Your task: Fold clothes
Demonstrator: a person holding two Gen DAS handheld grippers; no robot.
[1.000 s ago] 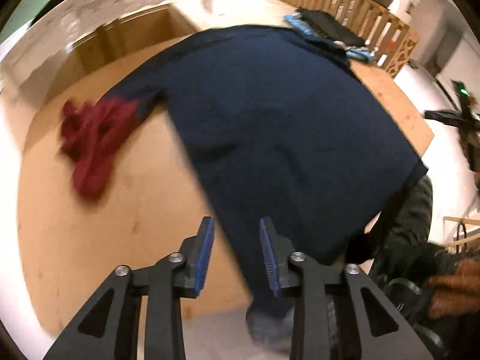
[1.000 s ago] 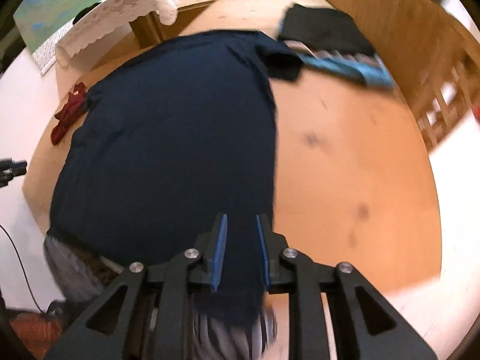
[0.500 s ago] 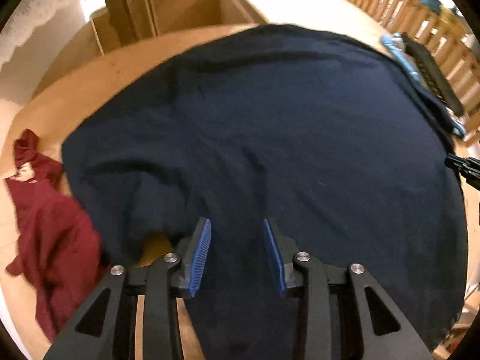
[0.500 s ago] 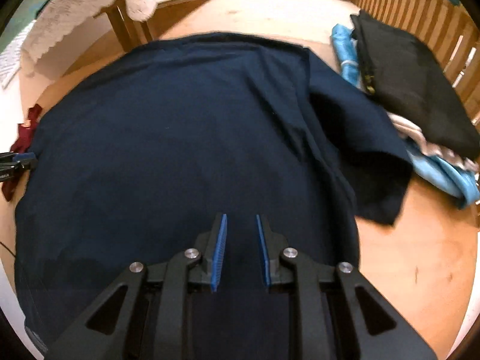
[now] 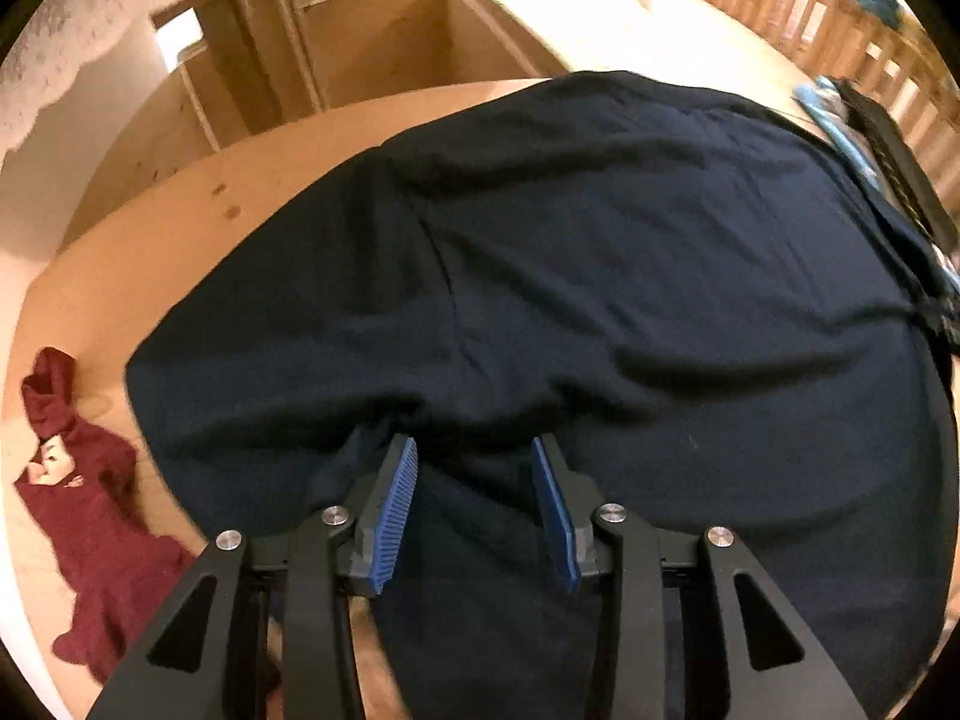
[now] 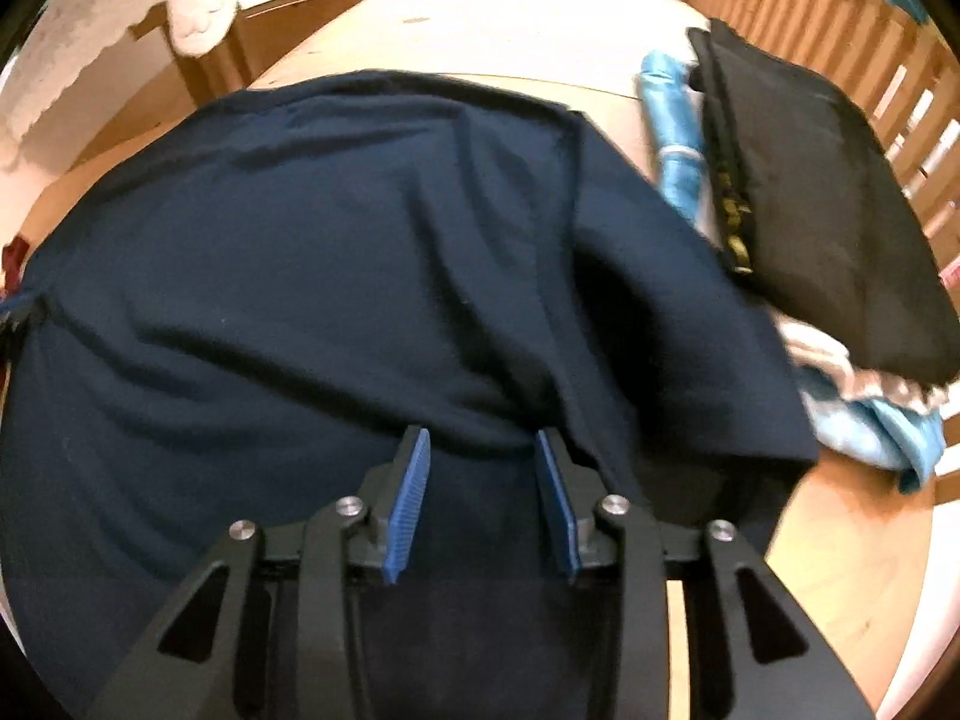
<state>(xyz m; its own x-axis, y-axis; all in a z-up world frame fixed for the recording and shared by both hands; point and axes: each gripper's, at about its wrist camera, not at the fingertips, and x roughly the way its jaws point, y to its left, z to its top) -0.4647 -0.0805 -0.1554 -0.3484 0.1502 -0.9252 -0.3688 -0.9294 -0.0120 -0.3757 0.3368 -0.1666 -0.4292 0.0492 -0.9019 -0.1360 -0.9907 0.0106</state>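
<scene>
A large navy shirt (image 5: 600, 270) lies spread over the wooden table (image 5: 120, 276), with creases and a doubled layer near both grippers. My left gripper (image 5: 474, 444) points steeply down at the shirt's left part. Its jaws are opening, with navy cloth lying loose between the blue pads (image 5: 396, 504). In the right wrist view my right gripper (image 6: 482, 435) hangs over the same shirt (image 6: 330, 240) beside its right sleeve (image 6: 690, 360). Its jaws are opening too, and the pads stand clear of the cloth.
A crumpled maroon garment (image 5: 90, 510) lies on the table left of the shirt. A stack with a black folded piece (image 6: 810, 210) on top of light blue cloth (image 6: 672, 138) sits at the right, before a wooden railing (image 6: 840, 30). Bare table (image 6: 840, 570) shows at the near right.
Both grippers have travelled from the table's near edge forward and down over the shirt. The right jaws have widened clearly, the left ones slightly. The shirt now fills both views.
</scene>
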